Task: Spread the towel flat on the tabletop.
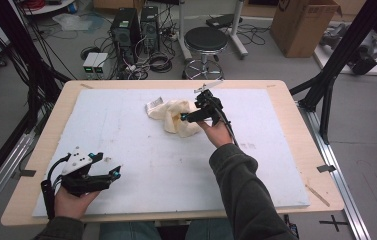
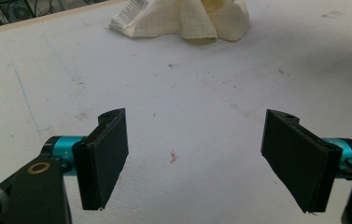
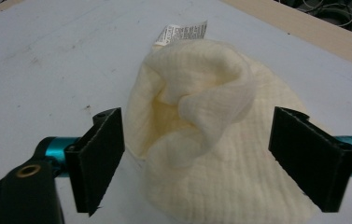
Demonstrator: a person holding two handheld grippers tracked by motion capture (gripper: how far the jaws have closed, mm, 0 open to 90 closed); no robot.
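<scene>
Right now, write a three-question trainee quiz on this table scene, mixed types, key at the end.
1. True or false: the right gripper is shut on the cream cloth.
2. The cloth's printed label lies: A) under the cloth, B) at its edge on the white mat, C) in the left gripper.
3. Fill in: the left gripper's jaws are ____.

Key: 1 false, its jaws stand apart over the cloth; 2 B; 3 open.

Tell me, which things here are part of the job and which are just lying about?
Likely part of the job: cream cloth with its label, right gripper open around it, left gripper open, white mat.

Lying about: stool, cardboard box, computer towers, floor cables.
</scene>
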